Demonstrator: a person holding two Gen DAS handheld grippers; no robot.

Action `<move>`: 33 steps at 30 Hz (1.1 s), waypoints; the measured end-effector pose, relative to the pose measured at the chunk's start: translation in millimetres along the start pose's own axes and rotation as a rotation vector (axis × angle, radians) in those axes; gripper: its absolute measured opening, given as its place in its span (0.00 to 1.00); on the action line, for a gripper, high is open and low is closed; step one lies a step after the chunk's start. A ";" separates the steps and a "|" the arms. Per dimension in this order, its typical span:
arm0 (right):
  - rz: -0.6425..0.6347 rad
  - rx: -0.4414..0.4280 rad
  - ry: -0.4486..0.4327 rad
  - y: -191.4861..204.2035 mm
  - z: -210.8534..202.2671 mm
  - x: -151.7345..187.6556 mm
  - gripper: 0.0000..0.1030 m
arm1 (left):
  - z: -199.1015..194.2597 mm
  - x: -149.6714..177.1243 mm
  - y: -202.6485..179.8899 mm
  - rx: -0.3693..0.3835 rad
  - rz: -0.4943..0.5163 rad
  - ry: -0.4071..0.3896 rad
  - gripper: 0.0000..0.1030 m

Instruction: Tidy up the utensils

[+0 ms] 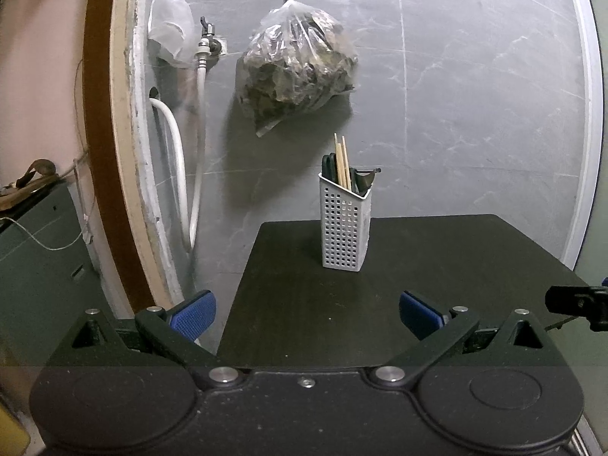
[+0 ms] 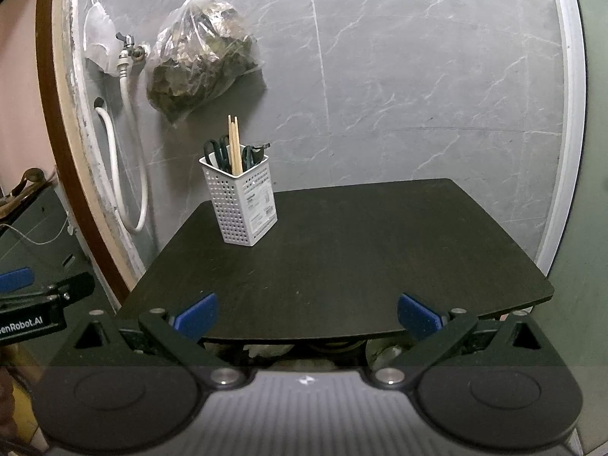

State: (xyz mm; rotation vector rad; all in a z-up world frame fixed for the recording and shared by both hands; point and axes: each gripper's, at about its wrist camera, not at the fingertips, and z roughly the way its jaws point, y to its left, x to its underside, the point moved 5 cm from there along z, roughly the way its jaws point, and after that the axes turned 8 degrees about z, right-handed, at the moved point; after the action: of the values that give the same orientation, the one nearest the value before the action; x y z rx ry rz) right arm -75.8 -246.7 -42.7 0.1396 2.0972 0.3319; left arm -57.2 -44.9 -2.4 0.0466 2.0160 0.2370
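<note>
A white perforated utensil holder (image 1: 345,224) stands upright near the back of a dark table (image 1: 418,285). It holds wooden chopsticks (image 1: 342,161) and dark-handled scissors (image 1: 330,167). It also shows in the right wrist view (image 2: 241,205) at the table's (image 2: 342,258) back left, with the chopsticks (image 2: 235,144) and scissors (image 2: 218,152) inside. My left gripper (image 1: 307,317) is open and empty over the table's near left edge. My right gripper (image 2: 307,317) is open and empty just in front of the table's front edge.
A plastic bag of dried leaves (image 1: 296,72) hangs on the grey marble wall behind the table. A tap with a white hose (image 1: 190,152) is left of it. A dark cabinet (image 1: 34,250) stands at the far left. The right gripper's body (image 1: 577,304) shows at the right edge.
</note>
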 end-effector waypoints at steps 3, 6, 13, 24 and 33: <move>-0.004 -0.003 0.004 1.5 1.5 0.1 1.00 | 0.6 0.3 -0.3 0.001 0.004 0.001 0.99; -0.005 -0.003 0.005 1.4 2.5 -0.4 1.00 | 0.6 0.4 -0.3 0.000 0.002 0.001 0.99; -0.003 0.000 0.006 2.8 3.4 -0.2 1.00 | 0.8 0.5 0.2 0.002 0.003 0.001 0.99; -0.003 -0.001 0.006 2.4 4.1 -0.5 1.00 | 1.1 0.4 -0.3 0.000 0.003 0.001 0.99; -0.003 0.001 0.006 3.7 4.5 -0.5 1.00 | 2.5 0.8 1.0 0.001 0.002 0.002 0.99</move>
State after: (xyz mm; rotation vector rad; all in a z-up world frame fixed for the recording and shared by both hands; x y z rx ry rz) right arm -71.8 -242.5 -43.5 0.1362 2.1032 0.3302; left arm -55.4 -43.4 -4.0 0.0491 2.0182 0.2368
